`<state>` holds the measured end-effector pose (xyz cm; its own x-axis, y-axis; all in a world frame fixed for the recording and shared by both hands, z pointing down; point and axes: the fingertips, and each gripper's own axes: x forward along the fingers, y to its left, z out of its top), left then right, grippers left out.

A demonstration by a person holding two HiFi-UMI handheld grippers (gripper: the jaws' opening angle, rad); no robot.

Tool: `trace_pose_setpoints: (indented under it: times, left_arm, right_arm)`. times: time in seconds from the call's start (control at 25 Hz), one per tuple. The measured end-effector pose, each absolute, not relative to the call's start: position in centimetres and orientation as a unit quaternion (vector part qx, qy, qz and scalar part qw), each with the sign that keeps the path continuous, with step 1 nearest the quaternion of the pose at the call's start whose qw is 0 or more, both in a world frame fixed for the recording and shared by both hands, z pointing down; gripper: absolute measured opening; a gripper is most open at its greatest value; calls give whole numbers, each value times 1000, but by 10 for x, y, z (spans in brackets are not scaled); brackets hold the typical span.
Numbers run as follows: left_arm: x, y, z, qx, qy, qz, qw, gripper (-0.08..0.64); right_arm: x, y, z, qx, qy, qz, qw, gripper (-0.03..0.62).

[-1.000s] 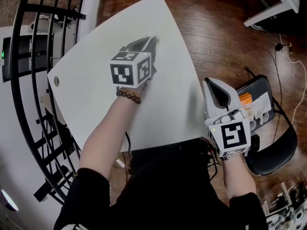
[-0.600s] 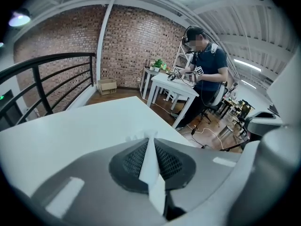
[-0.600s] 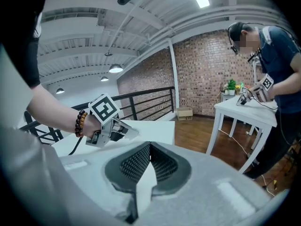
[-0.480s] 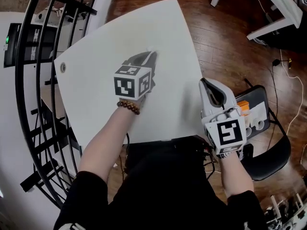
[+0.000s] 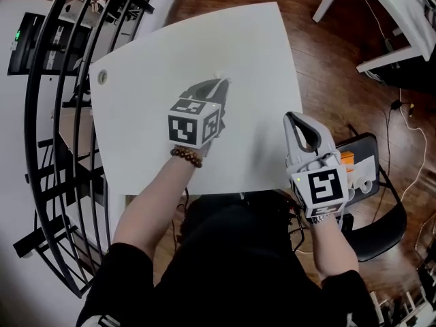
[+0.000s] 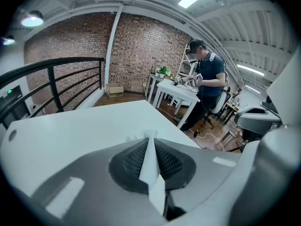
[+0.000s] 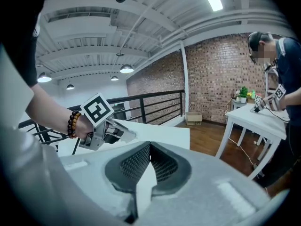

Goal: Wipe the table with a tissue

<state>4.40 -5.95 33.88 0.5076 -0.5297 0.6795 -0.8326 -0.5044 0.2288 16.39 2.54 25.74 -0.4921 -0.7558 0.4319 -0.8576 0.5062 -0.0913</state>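
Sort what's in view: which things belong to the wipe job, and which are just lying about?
In the job:
- tissue, pinched in the left gripper
- table

Lying about:
- right gripper, shut, empty, at the table's edge
- chair
- railing
- second table
- box by the brick wall

Black short sleeves (image 5: 129, 271), and a brown bead bracelet (image 5: 186, 157) at the left wrist. The grey left gripper (image 5: 221, 82) and right gripper (image 5: 291, 118) each bear a black-and-white marker cube (image 5: 196, 122).
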Motion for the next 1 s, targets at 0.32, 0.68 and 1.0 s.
trace_pose_setpoints:
  times: [0.32, 0.68, 1.0]
  left_arm:
    - [-7, -17, 322, 821, -429, 251, 283, 23]
    - [-85, 30, 285, 821, -447, 225, 274, 23]
    - [-136, 91, 247, 823, -463, 196, 263, 23]
  right_arm:
    - [108, 49, 238, 447, -867, 124, 180, -8]
    - [30, 86, 202, 425, -880, 94, 191, -8]
    - [-20, 140, 170, 411, -888, 82, 186, -8]
